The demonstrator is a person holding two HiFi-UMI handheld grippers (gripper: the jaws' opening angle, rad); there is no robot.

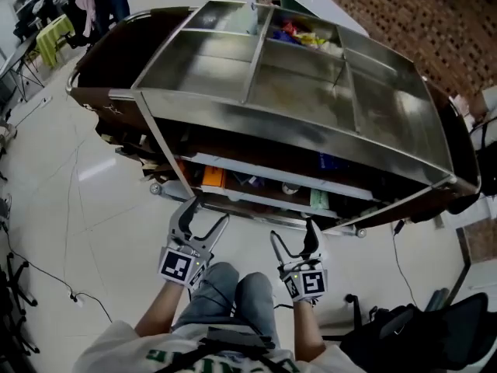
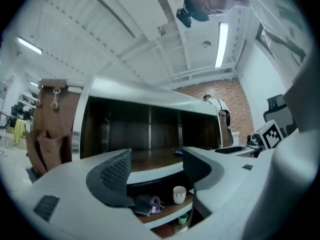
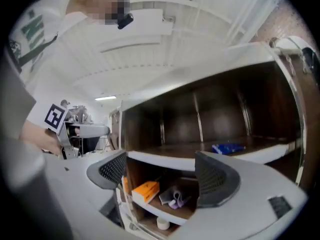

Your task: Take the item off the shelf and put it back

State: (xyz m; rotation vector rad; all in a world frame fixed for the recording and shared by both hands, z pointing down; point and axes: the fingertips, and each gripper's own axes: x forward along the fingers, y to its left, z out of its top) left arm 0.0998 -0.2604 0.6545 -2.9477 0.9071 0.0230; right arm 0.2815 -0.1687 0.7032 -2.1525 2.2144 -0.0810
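Note:
A wooden shelf unit [image 1: 233, 150] with a steel top stands in front of me, its open side facing me. A blue packet [image 3: 228, 147] lies on its upper shelf. On the lower shelf are an orange box [image 3: 145, 191], a grey and purple bundle [image 3: 174, 196] and a white cup [image 2: 179, 194]. My left gripper [image 1: 210, 210] and my right gripper [image 1: 293, 231] hover side by side just short of the shelf front. Both stand open with nothing between the jaws. In the gripper views, the left gripper [image 2: 156, 168] and right gripper [image 3: 162, 171] frame the shelves.
The steel top [image 1: 311, 92] is split into bins, and one far bin holds colourful items [image 1: 303, 33]. A small green thing [image 2: 183, 218] sits on the lowest shelf. Cables [image 1: 46, 282] run over the pale floor at left. A dark bag [image 1: 419, 325] lies at lower right.

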